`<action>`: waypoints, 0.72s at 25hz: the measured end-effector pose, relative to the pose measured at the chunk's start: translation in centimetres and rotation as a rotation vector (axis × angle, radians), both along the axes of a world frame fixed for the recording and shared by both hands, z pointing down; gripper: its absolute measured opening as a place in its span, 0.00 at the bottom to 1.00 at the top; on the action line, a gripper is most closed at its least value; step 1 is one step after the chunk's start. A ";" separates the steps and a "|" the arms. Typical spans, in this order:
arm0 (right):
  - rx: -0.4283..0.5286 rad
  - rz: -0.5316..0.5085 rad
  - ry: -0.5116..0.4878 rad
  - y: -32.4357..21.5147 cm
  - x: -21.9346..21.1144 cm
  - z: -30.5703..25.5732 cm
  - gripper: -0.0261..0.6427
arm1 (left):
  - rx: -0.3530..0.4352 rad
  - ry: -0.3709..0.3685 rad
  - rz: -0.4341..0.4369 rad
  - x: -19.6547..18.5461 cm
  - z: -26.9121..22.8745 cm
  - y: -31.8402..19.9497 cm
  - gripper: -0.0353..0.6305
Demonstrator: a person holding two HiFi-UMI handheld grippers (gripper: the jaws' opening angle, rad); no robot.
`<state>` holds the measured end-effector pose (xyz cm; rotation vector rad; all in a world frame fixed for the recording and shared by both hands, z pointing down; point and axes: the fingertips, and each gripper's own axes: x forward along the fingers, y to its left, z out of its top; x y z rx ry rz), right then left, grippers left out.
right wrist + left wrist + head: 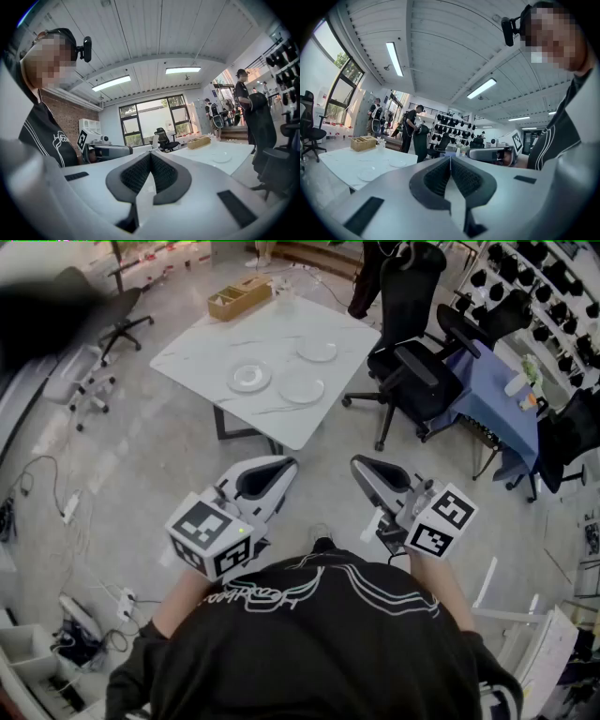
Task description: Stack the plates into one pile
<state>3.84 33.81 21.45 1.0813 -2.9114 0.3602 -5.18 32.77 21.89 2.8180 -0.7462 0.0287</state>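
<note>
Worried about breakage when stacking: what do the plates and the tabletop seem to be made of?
Plates: probably clear glass, glossy; the white top shows through them. Tabletop: smooth white with faint grey veins, marble or a marble-look laminate; cannot tell which.

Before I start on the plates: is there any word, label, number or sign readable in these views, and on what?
Script print in white on the person's black shirt: too blurred to read.
Black-and-white square markers on the cubes of the left gripper and right gripper: patterns only, no letters or numbers.
Nothing else readable.
</note>
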 end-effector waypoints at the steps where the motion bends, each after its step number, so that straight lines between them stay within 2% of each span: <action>1: 0.001 0.001 0.000 0.1 0.1 0.0 0.08 | 0.001 -0.001 -0.001 0.0 0.0 0.2 0.10; 7: 0.004 -0.001 -0.002 -0.6 0.9 0.3 0.08 | -0.005 -0.022 -0.027 0.3 0.4 -0.2 0.10; 10: -0.028 -0.010 -0.019 -2.4 1.4 1.3 0.08 | -0.018 -0.039 -0.046 0.6 1.0 -1.4 0.10; 13: -0.049 -0.033 -0.033 -4.7 1.4 2.4 0.08 | -0.031 -0.056 -0.070 0.6 2.0 -3.4 0.10; 18: -0.075 -0.025 0.007 -10.2 2.5 4.2 0.08 | -0.063 -0.070 -0.106 1.3 3.0 -8.5 0.10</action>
